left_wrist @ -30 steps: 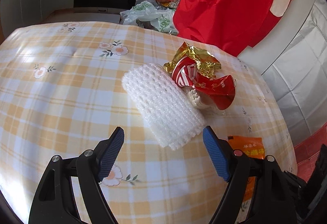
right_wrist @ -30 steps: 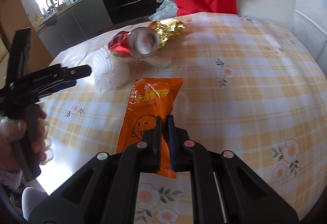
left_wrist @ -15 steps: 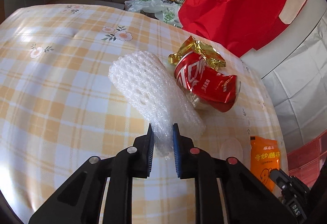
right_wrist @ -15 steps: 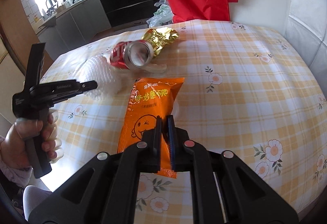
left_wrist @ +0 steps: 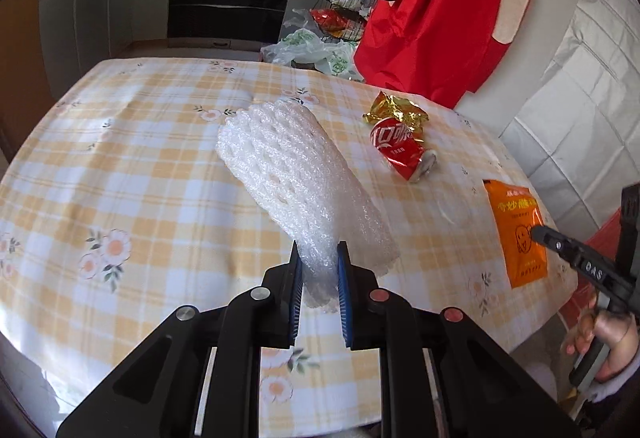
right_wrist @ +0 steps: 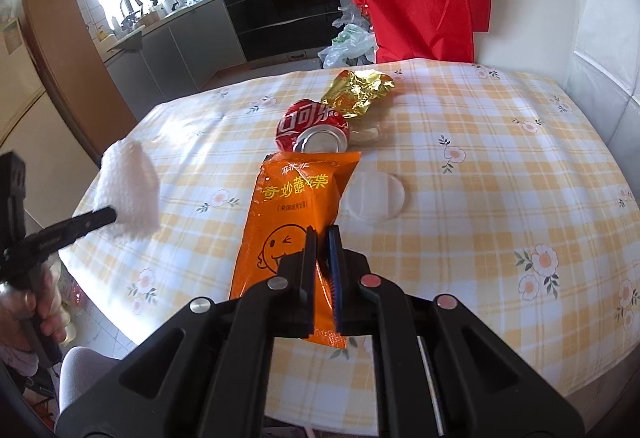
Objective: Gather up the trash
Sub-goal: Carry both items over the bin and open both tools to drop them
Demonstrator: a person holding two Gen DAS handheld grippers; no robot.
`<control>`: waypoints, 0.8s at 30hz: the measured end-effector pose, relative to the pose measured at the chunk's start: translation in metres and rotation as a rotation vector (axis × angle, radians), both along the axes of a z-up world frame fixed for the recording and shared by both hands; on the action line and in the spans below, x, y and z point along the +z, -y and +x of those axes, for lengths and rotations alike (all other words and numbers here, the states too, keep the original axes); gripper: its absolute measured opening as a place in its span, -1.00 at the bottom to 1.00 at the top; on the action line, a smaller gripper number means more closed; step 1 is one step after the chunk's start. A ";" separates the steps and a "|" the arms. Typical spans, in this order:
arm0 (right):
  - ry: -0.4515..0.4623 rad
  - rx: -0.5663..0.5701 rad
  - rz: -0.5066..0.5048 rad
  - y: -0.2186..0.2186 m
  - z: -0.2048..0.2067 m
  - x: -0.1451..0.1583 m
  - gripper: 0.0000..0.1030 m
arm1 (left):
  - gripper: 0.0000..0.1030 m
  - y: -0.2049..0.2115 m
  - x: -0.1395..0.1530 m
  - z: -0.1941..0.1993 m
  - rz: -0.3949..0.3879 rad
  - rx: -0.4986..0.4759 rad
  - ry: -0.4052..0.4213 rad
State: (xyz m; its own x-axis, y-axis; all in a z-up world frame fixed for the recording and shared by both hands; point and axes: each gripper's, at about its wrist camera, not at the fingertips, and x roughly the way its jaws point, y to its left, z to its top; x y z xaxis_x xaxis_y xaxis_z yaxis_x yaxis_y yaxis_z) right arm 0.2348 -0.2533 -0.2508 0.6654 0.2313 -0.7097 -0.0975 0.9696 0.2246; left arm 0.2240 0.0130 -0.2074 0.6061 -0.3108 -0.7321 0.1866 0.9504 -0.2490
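Left jaws grip foam net (left_wrist: 296, 178), long axis pointing away; right jaws grip orange packet (right_wrist: 296, 206).

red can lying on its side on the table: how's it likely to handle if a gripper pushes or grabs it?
The red can lies on its side, so a nudge would probably roll it. Its body looks dented, so likely empty, light and easily crushed. It touches the gold wrapper, which may shift too.

Checked tablecloth (right_wrist: 500, 174): can (right_wrist: 310, 126), gold wrapper (right_wrist: 358, 92)

tablecloth (right_wrist: 500, 174) bare at right, can (right_wrist: 310, 126), wrapper (right_wrist: 358, 92) mid-table
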 end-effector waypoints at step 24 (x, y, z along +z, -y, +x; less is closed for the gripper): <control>0.103 0.031 0.013 -0.029 -0.146 0.036 -0.81 | -0.69 0.031 -0.032 -0.204 -0.028 -0.240 -0.166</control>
